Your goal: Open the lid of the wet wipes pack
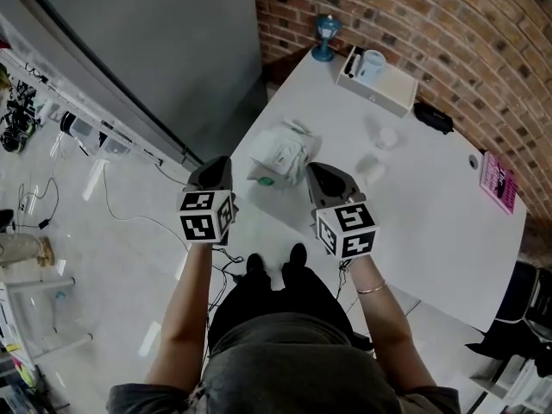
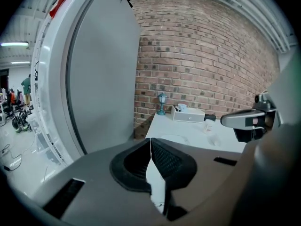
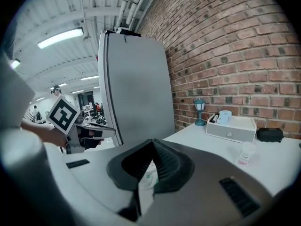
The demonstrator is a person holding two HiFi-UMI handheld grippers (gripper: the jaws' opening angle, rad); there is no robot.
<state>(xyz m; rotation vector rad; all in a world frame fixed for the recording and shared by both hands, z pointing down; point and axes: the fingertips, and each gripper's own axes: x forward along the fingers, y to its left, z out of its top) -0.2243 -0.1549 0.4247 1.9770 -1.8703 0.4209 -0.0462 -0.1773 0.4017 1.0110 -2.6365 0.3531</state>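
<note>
Nearest to the person, the left gripper (image 1: 216, 164) and right gripper (image 1: 321, 172) both had their jaws pinched together on nothing. Just past them, between the two, the wet wipes pack (image 1: 280, 153) sat on the white table's (image 1: 431, 205) near corner. A white box (image 1: 384, 89) stood farther back by the brick wall.

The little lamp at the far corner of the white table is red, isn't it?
Not quite. The little lamp does stand at the far corner of the white table, but it is blue, not red. The head view shows it most clearly.
</note>
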